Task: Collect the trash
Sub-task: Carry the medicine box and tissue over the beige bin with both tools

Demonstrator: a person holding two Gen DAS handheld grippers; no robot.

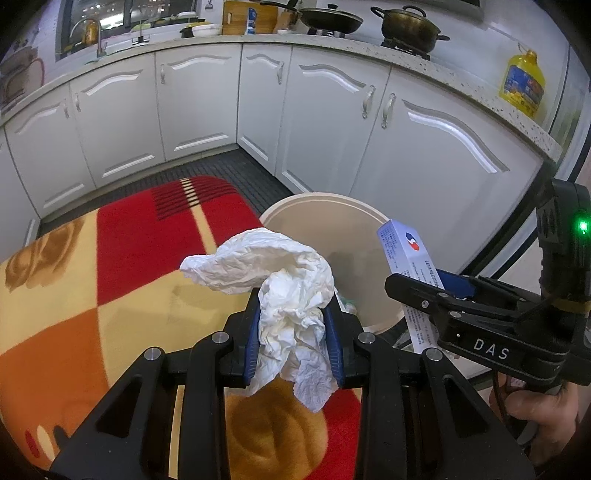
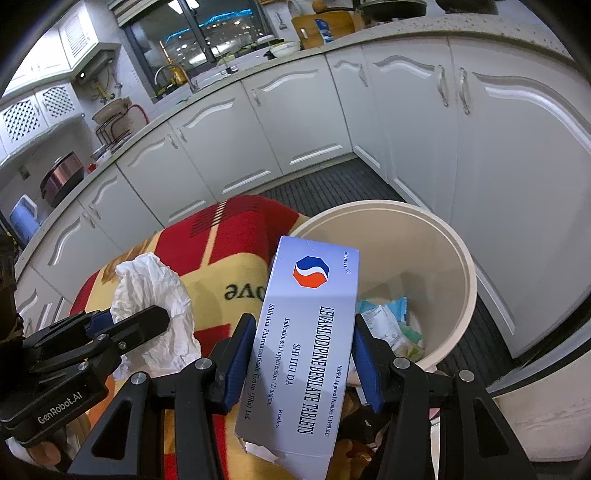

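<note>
The left hand-held gripper (image 1: 295, 343) squeezes a crumpled white tissue (image 1: 288, 291), and the right hand-held gripper (image 2: 301, 363) grips a pill box (image 2: 306, 339). Both are held beside the round bin (image 2: 458, 258), which has wrappers (image 2: 391, 325) at the bottom.

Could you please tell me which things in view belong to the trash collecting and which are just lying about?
Part of the job:
crumpled tissue in the left gripper
tablet box in the right gripper
trash bin, some wrappers inside

Just lying about:
patterned rug
oil bottle
pot
wok
</note>
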